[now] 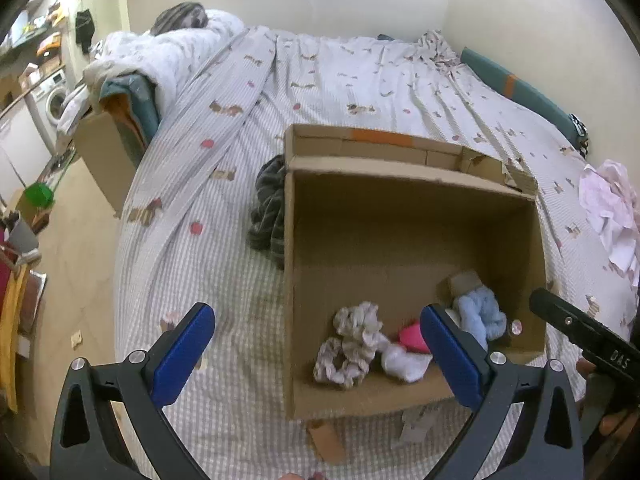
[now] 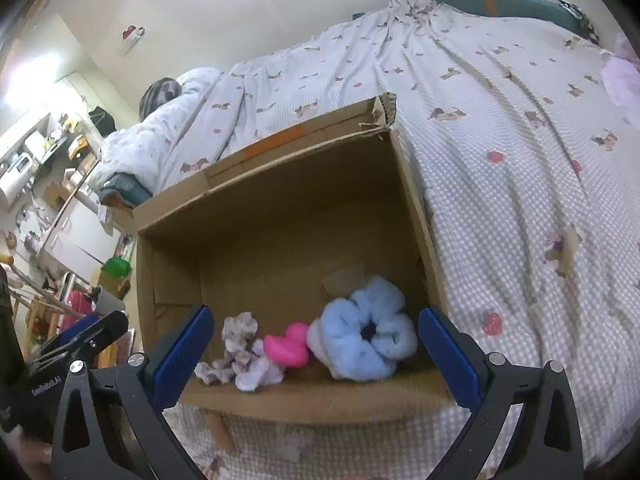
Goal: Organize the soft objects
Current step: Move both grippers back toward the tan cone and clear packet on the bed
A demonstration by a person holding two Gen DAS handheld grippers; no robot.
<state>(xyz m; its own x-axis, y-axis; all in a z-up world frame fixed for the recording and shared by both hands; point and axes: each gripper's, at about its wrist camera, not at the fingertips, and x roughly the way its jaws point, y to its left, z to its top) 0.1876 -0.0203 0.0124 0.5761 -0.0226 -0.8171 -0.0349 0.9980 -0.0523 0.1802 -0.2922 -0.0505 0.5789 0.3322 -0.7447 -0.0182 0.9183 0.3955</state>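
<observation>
- The cardboard box (image 1: 412, 216) stands open on the bed (image 1: 224, 184), its flaps folded out, and holds the soft things along its near wall.
- Left gripper (image 1: 318, 354) — jaws spread wide with nothing between the blue pads (image 1: 182, 360). It hangs above the bed at the box's near left corner; one pad is over the checked sheet, the other over the box's inside.
- Seen from the left wrist, the patterned scrunchie (image 1: 352, 344) lies just ahead between the pads, with the white scrunchie (image 1: 404, 362) and pink duck (image 1: 412, 336) touching it on the right. The blue scrunchie (image 1: 480, 314) sits beyond the right pad, near the box's right wall.
- Right gripper (image 2: 316, 354) — also wide open and empty, facing into the box from its near edge.
- In the right wrist view the blue scrunchie (image 2: 366, 330) lies just inside the right pad, touching the pink duck (image 2: 288, 344); the white scrunchie (image 2: 256, 374) and patterned scrunchie (image 2: 236, 344) lie toward the left pad.
- A dark striped cloth (image 1: 268, 208) lies on the bed against the box's left outer wall.
- A pale pink cloth (image 1: 612, 208) lies well apart, at the bed's right edge.
</observation>
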